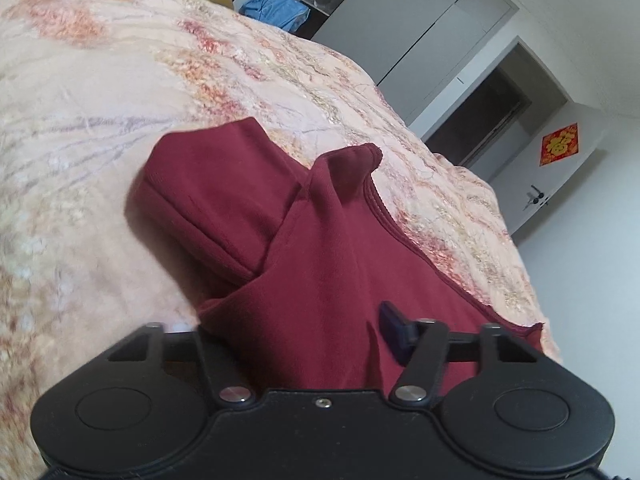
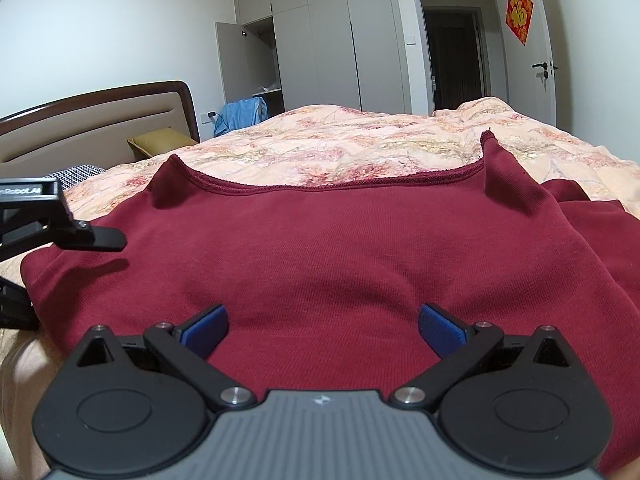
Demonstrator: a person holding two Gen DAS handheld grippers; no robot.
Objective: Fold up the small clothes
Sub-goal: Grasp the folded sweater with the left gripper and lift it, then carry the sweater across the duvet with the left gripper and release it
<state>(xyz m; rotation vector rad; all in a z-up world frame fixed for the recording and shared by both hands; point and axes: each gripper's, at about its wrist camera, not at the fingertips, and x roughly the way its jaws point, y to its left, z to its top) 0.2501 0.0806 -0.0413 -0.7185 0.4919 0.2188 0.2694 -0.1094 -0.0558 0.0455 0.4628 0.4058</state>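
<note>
A dark red garment [image 2: 340, 248] lies spread on the bed, its neckline [image 2: 320, 186] facing away from me. My right gripper [image 2: 324, 328] hovers low over its near part, blue pads [image 2: 208, 326] wide apart and open, gripping nothing. My left gripper [image 1: 296, 332] straddles the garment's [image 1: 320, 264] side edge. One blue pad [image 1: 394, 328] shows on the cloth and the other finger is hidden under it. From the right wrist view its upper finger [image 2: 108, 238] stands just above the fabric and casts a shadow on it. A folded sleeve [image 1: 208, 184] lies ahead.
The floral peach quilt [image 1: 120, 80] covers the whole bed. A headboard [image 2: 100, 120], a yellow pillow [image 2: 160, 140] and a blue cloth [image 2: 240, 114] are at the far left. Wardrobe doors [image 2: 340, 40] and a dark doorway [image 2: 456, 56] stand beyond the bed.
</note>
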